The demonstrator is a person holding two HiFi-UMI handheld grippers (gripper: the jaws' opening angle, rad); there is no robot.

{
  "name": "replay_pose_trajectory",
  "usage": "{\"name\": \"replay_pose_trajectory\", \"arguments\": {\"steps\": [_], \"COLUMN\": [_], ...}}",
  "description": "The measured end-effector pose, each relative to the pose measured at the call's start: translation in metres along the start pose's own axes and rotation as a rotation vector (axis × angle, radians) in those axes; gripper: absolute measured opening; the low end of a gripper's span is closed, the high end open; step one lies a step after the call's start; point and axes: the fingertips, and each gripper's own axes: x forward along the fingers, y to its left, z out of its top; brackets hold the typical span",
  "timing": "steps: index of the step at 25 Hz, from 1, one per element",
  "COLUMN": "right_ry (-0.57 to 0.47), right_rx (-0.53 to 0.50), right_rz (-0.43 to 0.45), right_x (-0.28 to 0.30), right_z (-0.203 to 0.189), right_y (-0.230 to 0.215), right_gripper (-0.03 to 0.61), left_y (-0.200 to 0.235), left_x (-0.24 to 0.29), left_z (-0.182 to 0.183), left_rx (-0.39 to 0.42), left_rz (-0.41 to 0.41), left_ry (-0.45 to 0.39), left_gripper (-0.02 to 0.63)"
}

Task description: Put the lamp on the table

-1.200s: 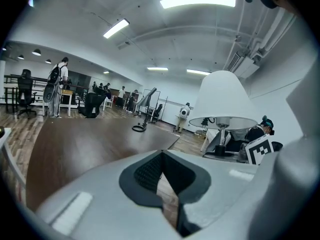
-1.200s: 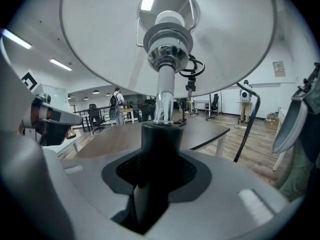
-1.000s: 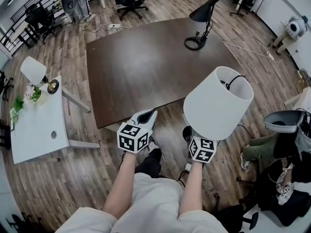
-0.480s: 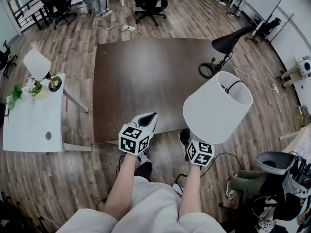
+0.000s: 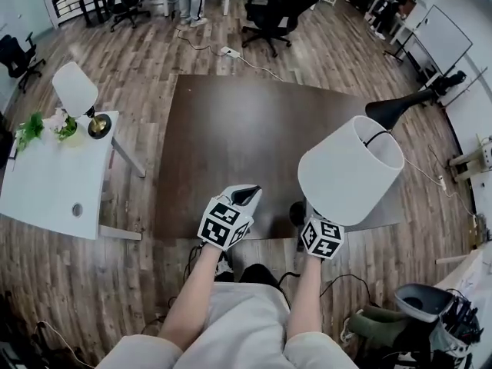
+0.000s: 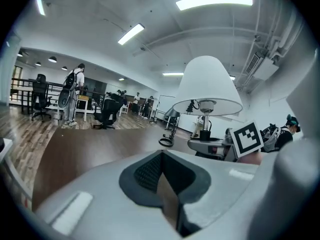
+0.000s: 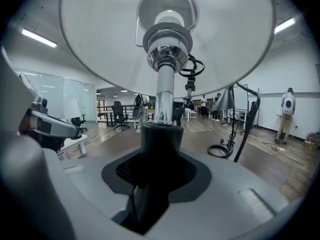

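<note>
Dark desk (image 5: 254, 144) fills the middle of the head view, its top bare except for a black lamp (image 5: 396, 110) at the far right corner. A white side desk (image 5: 54, 183) stands well apart to the left and is not in play. The white-shaded lamp (image 5: 350, 171) hangs in the air over the desk's near right edge, roughly upright with a slight lean, clear of the top. The right tongs (image 7: 159, 151) carry it, clamped on the black lower part of the stem (image 7: 160, 134), with the shade right above that camera. The left tongs (image 6: 162, 176) are pinched together with nothing between them, beside the right ones at the near edge. Step in hand, as I judge it: bring the lamp in over the top and set it down, so placement is barely begun. To do it well, go further in over bare wood, away from the edge and well apart from the black lamp. Level the stem before lowering. The big shade likely makes it top-heavy, so come down slowly. The lamp's foot isn't clear in any view, so release only once it sits flat. The left tongs could steady the stem if it rocks.
</note>
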Motion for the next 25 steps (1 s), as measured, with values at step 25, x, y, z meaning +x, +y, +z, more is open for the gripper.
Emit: {"name": "replay_pose_trajectory", "arguments": {"steps": [25], "right_ry": [-0.038], "right_rx": [-0.045], "right_rz": [0.258], "right_x": [0.22], "right_z": [-0.044], "right_y": [0.073], "right_gripper": [0.149], "left_y": [0.075], "left_x": [0.035], "left_z": [-0.06], "left_rx": [-0.114], "left_rz": [0.087], "left_ry": [0.127], "left_gripper": [0.001]}}
